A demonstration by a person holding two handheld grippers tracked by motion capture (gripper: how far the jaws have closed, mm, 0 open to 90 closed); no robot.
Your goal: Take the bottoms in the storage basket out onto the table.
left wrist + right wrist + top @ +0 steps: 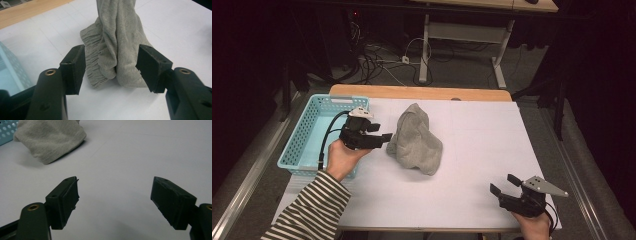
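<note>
From the high view, the left hand point(341, 157) comes in from the bottom left in a striped sleeve point(309, 210), wrist bent so the left claw point(381, 132) points right across the bench point(477, 150) toward the grey cloth point(414, 140). The claw tips sit just beside the cloth's left edge; can't tell from up here if they touch it. Behind that hand there's a light blue basket point(307, 131) on the bench's left edge. The right hand point(532, 225) is down at the bottom right corner, well apart from the cloth, with the right claw point(504, 184) aimed up and left, jaws spread and holding nothing.

Left gripper view: the left claw point(111, 68) is wide apart, with the crumpled cloth point(117, 42) standing up in a heap right between the two jaws. The jaws aren't pressing on it. A bit of the basket point(12, 72) shows at the left.

Right gripper view: the right claw point(115, 200) is wide apart over bare white bench point(140, 152). The cloth point(50, 138) lies far off at the top left, with a corner of the basket point(7, 131) behind it.
</note>
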